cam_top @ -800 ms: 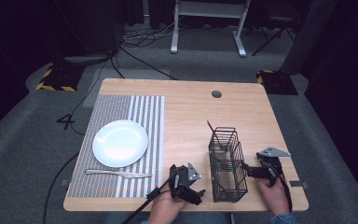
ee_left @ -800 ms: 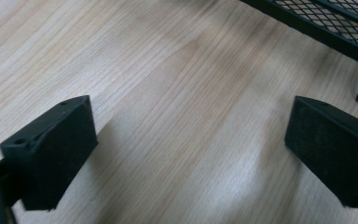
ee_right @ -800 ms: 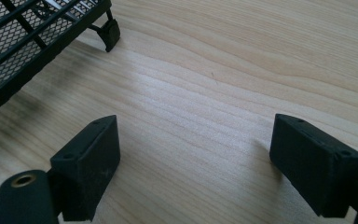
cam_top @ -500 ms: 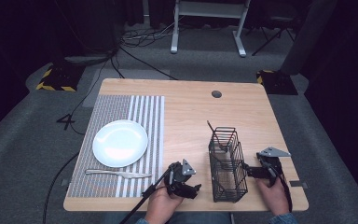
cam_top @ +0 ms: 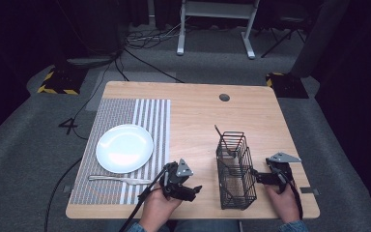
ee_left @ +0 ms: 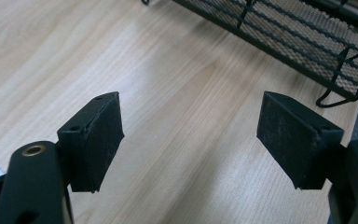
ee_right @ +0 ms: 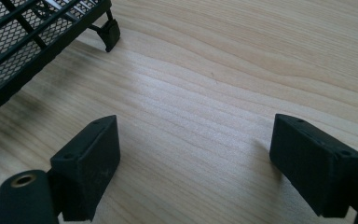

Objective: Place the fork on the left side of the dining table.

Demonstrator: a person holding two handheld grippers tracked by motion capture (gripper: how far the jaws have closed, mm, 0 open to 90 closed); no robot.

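I am holding my left gripper [cam_top: 193,189] and right gripper [cam_top: 257,176] low over the table [cam_top: 193,111], one on each side of the wire caddy [cam_top: 235,169], probably to keep both within reach of it. Both pairs of jaws are standing spread, pinching nothing; bare wood is showing between them. The caddy is standing upright near the front edge, holding a utensil [cam_top: 221,137] that is leaning out of its rear compartment. A plate [cam_top: 124,148] and knife [cam_top: 118,179] are lying on the striped placemat [cam_top: 125,111], well apart to the left.
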